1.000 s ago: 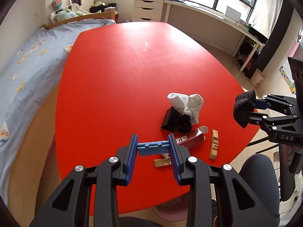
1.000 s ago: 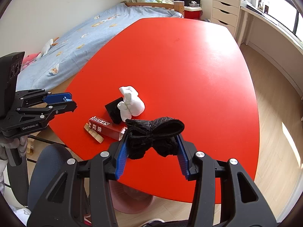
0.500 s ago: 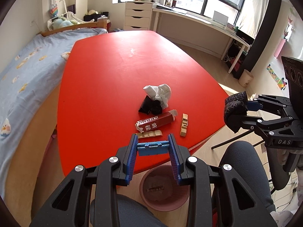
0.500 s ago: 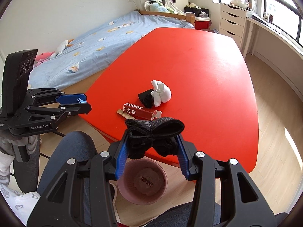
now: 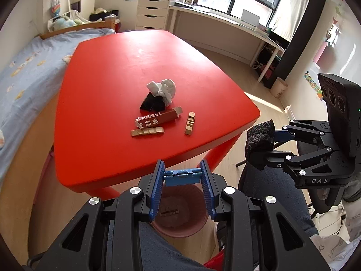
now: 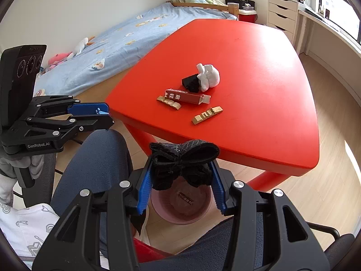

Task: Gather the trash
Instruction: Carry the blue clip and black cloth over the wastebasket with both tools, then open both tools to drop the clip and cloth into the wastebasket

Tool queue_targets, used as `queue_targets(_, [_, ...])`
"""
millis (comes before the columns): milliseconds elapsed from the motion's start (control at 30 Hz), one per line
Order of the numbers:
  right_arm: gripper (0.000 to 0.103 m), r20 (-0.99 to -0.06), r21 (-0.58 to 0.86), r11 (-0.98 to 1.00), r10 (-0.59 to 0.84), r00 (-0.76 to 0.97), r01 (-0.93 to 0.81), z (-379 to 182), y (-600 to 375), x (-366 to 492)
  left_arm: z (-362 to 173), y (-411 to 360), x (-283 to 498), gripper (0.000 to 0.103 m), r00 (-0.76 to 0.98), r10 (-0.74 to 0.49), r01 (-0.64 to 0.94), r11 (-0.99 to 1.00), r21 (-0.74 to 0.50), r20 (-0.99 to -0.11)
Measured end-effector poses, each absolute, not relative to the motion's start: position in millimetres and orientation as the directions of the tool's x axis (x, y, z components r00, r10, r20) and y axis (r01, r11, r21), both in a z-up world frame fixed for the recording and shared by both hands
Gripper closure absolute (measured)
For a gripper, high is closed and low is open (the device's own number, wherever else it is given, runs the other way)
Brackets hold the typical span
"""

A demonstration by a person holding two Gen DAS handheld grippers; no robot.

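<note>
My left gripper (image 5: 181, 177) is shut on a small blue plastic piece (image 5: 181, 175) and hangs above the pink trash bin (image 5: 180, 214) on the floor. My right gripper (image 6: 180, 176) is shut on a crumpled black wad (image 6: 183, 161), also above the bin (image 6: 181, 205). The wad also shows in the left wrist view (image 5: 259, 135). On the red table (image 5: 101, 72) lie a white crumpled tissue (image 5: 165, 88), a black scrap (image 5: 151, 102), a dark red box (image 5: 156, 118) and two gold wrappers (image 5: 147, 132) (image 5: 190, 125).
The bin holds a small scrap (image 6: 186, 198). My dark-trousered knees (image 6: 97, 158) sit either side of the bin. A bed (image 6: 126, 36) runs along the left, a white drawer unit (image 5: 152, 13) and a desk (image 5: 225, 24) stand by the windows.
Both grippers have pulled back from over the table to its near edge and now hang over the pink bin, each still holding its load.
</note>
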State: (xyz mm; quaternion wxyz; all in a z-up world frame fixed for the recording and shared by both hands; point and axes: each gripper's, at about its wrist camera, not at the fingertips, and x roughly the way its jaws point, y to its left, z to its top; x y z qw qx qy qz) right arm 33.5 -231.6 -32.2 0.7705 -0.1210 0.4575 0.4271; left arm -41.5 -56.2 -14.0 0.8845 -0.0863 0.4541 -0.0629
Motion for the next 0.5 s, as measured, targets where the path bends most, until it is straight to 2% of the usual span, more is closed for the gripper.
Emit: queue_targets(500, [0.056,-0.819,0.237,0.584,0.55,0.163,-0.776,-48,-229,16,-33,-68,-56,0.071,0.53,-0.225,0.042,0.97,-0.239,-0.818])
